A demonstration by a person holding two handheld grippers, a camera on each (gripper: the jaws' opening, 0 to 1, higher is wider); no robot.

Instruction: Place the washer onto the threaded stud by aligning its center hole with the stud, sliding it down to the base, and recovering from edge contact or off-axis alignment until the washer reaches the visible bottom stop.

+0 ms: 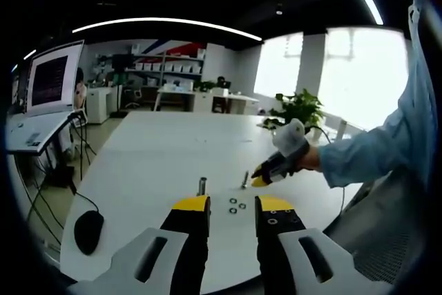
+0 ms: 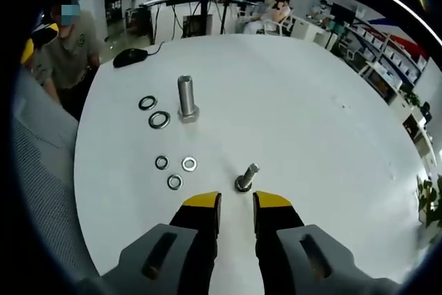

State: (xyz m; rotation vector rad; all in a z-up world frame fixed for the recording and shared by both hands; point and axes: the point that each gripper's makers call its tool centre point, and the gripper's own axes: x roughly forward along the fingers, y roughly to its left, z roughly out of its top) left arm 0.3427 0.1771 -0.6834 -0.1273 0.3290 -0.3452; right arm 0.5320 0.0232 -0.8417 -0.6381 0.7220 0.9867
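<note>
the white table carries everything, and on it the right gripper sits closest to the work — its yellow-tipped jaws stand apart with nothing between them, pointing just short of the small threaded stud. that stud stands directly ahead of the jaw gap, its long axis rising off the table with a slight lean in this fisheye view, its wider base on the surface and no washer on it yet. a bigger stud stands upright farther out and to the left, with two large washers lying flat beside it. nearer in, three small washers lie flat in a loose cluster, left of the small stud and a little ahead of the left jaw tip; they look like thin bright rings with dark centre holes, all apart from one another.

the left gripper hangs back at the table edge, jaws also apart and empty. from its view the right gripper shows beside the small stud. judging by this, the right gripper is the nearer one — a short swing left reaches a small washer.
</note>
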